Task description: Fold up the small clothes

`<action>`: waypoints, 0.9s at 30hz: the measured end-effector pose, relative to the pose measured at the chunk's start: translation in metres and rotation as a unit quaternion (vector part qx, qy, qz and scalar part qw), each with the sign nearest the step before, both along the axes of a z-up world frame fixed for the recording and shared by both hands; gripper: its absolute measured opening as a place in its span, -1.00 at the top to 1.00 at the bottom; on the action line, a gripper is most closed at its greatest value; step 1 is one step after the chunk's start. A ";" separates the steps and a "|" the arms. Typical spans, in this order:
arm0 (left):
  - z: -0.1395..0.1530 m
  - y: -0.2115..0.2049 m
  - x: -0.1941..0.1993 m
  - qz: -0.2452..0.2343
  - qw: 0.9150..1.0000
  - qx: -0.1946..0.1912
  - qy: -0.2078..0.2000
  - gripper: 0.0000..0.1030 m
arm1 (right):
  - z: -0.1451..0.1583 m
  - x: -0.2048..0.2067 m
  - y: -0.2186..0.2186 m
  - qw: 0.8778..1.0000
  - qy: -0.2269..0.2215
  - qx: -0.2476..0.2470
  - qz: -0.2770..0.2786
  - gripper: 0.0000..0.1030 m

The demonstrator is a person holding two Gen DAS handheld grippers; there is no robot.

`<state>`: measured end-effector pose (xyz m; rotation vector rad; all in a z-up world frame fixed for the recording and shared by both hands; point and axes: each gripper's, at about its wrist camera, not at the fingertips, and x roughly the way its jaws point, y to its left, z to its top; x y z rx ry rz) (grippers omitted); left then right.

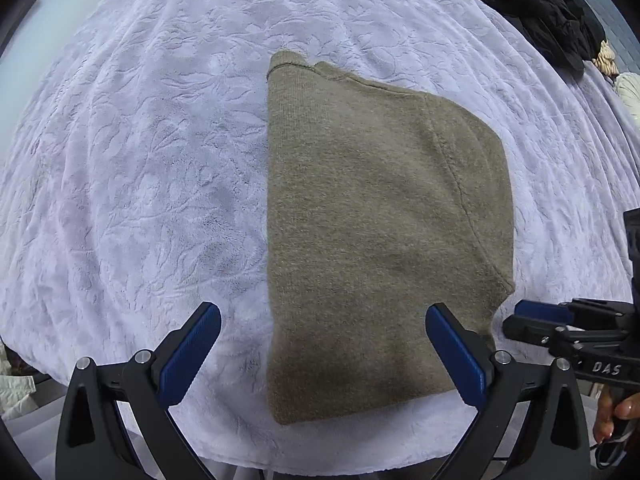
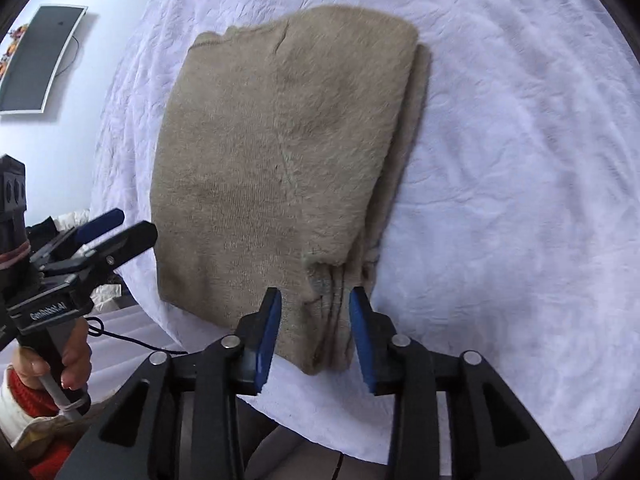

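Left tongs [image 1: 322, 344]: we hold them released, the two blue pads wide apart, low over the near edge of the sweater. Nothing is between the pads; the right pad stands over the knit, the left pad over the bare blanket.

Right tongs [image 2: 313, 332]: we see the jaws partly closed around the near corner of the sweater, where the layers bunch together. The cloth lies between the blue pads, but a small gap shows on each side, so we cannot tell if they really grasp it.

Sweater [image 1: 380, 220]: we see a brownish-tan knit piece, folded in half lengthwise, lying flat on the blanket. The straight folded edge is on the left in the left wrist view, and the collar is at the far end. In the right wrist view the sweater [image 2: 280, 160] shows stacked layers along its right side.

Blanket [image 1: 140, 160]: we see a white plush cover with a leaf pattern under everything.

Black clothes [image 1: 536, 4]: we see a dark heap at the far right corner of the blanket, well apart from the sweater.

Left hand [image 2: 74, 360]: we see it gripping the handle of the left tool, beside the blanket edge.

Screen [image 2: 38, 60]: we see a dark panel on the wall at the far left.
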<state>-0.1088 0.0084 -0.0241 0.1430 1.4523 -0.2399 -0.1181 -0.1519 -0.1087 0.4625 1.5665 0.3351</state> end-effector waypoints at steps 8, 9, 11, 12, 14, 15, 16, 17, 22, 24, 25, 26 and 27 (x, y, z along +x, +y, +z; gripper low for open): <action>0.007 -0.007 -0.011 0.007 1.000 0.011 -0.005 -1.00 | 0.012 -0.007 -0.008 1.000 -0.011 -0.013 -0.020 -0.18; 0.007 -0.008 -0.013 0.007 1.000 0.013 -0.006 -1.00 | 0.014 -0.011 -0.012 1.000 -0.013 -0.017 -0.016 -0.22; 0.009 -0.010 -0.016 0.006 1.000 0.013 -0.007 -1.00 | 0.019 -0.011 -0.008 0.999 -0.022 -0.028 -0.011 -0.47; 0.009 -0.010 -0.017 0.005 1.000 0.012 -0.007 -1.00 | 0.022 -0.010 -0.005 0.999 -0.025 -0.033 -0.011 -0.52; 0.011 -0.011 -0.018 0.003 1.000 0.013 -0.006 -1.00 | 0.028 -0.008 -0.001 0.998 -0.034 -0.044 -0.016 -0.55; 0.011 -0.011 -0.017 0.002 1.000 0.012 -0.004 -1.00 | 0.031 -0.007 0.001 0.998 -0.037 -0.049 -0.020 -0.55; 0.011 -0.011 -0.017 0.001 1.000 0.008 -0.001 -1.00 | 0.034 -0.007 0.001 0.997 -0.041 -0.053 -0.024 -0.59; 0.011 -0.010 -0.015 0.000 1.000 0.005 0.001 -1.00 | 0.037 -0.007 0.001 0.997 -0.045 -0.057 -0.029 -0.63; 0.009 -0.004 -0.009 -0.021 1.000 0.009 0.000 -1.00 | 0.045 -0.005 0.011 0.992 -0.067 -0.092 -0.054 -0.99; 0.008 0.001 -0.008 -0.028 1.000 0.010 -0.001 -1.00 | 0.050 -0.009 0.015 0.989 -0.081 -0.108 -0.063 -0.99; 0.007 0.003 -0.007 -0.030 0.999 0.011 -0.002 -1.00 | 0.051 -0.009 0.020 0.988 -0.084 -0.115 -0.067 -0.99; 0.007 0.006 -0.007 -0.032 0.999 0.013 -0.002 -1.00 | 0.051 -0.010 0.024 0.987 -0.082 -0.121 -0.072 -0.99; 0.006 0.009 -0.006 -0.034 0.999 0.014 -0.001 -1.00 | 0.051 -0.010 0.028 0.986 -0.080 -0.122 -0.076 -0.99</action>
